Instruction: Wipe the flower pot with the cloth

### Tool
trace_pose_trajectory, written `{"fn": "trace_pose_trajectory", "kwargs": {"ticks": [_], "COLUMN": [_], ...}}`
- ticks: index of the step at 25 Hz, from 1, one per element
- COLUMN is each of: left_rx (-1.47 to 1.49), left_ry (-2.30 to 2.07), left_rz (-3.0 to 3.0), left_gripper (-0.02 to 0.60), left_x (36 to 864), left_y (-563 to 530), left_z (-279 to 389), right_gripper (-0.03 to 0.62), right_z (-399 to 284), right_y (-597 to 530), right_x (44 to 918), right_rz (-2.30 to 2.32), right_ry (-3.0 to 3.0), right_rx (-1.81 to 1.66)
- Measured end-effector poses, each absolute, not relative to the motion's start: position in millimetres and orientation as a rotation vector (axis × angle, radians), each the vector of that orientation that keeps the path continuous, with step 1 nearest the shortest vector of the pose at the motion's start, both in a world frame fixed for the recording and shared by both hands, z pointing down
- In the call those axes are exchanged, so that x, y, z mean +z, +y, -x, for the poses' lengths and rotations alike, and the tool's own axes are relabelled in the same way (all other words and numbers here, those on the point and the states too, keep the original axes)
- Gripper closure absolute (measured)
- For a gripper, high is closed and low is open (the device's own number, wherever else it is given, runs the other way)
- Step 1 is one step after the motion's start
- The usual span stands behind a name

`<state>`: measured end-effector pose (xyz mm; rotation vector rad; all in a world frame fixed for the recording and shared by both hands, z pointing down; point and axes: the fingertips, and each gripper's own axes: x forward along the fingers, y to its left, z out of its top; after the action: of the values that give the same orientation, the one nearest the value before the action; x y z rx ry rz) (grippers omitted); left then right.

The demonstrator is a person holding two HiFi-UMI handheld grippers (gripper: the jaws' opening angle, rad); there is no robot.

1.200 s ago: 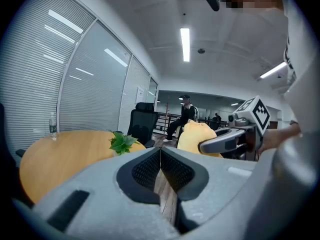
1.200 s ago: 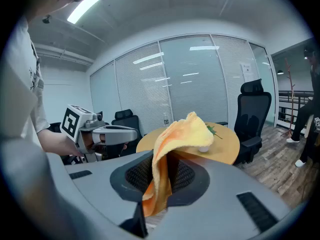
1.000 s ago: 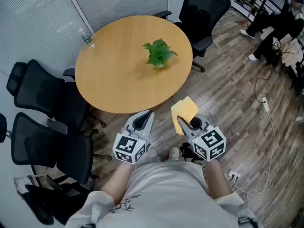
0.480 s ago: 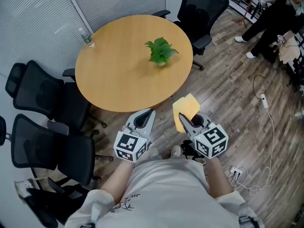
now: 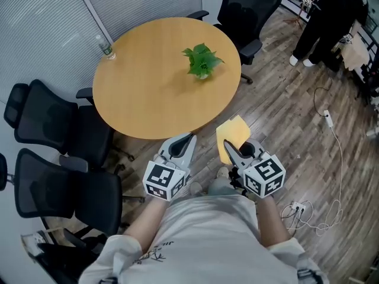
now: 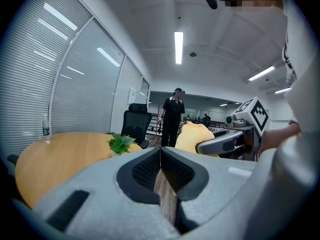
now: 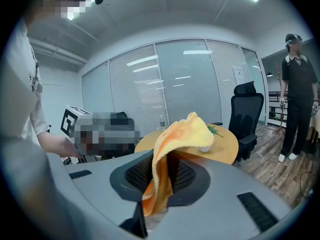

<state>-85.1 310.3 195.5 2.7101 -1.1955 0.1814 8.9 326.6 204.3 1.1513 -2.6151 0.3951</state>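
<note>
Short of the near rim of the bench [image 5: 148, 99], over the wooden floor, two tools are being held side by side by the person. The left tool [image 5: 187, 139] is being carried with its jaws pressed together and nothing between them. The right tool [image 5: 228, 149] is being carried clamped on the yellow cloth [image 5: 232, 136]. The cloth is being pinched along a lower edge, and its free part is standing up and flopping over toward the bench. No wiping is being done yet, since both tools are well apart from the pot.

The cloth is being judged soft, light and limp. Only the loose part past the jaws can be pressed on a surface, so it will probably need to be draped against the pot wall rather than pushed flat.

The flower pot [image 5: 202, 74] is standing on the bench toward its far right part. It is small and pale, and it is largely covered from above by its green leafy plant [image 5: 202, 59]. It is being judged light and a little top-heavy, likely to slide or tip on the smooth top when rubbed. Whether it is ceramic or plastic cannot be told. A steadying hold is best taken at the rim or the wall below the leaves by the left tool, once opened.

At the far left rim of the bench a clear bottle [image 5: 105, 46] is standing. Black office chairs [image 5: 59, 123] are set round the bench, and beyond its far right side a person in dark clothes [image 5: 323, 16] is standing.
</note>
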Motion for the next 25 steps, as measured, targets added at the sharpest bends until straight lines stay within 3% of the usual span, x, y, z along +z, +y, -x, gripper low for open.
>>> {"fn": "trace_pose_trajectory", "kwargs": {"ticks": [25], "left_rx": [0.174], "left_ry": [-1.288], "left_rz": [-2.664], "left_gripper": [0.571], "left_x": [198], "left_y": [114], "left_z": [36], "right_gripper": [0.537], "right_z": [-66], "right_y": [122], "right_x": [208], "right_rz": [-1.086], "right_ry": [-2.633], "right_rx": [0.386]}}
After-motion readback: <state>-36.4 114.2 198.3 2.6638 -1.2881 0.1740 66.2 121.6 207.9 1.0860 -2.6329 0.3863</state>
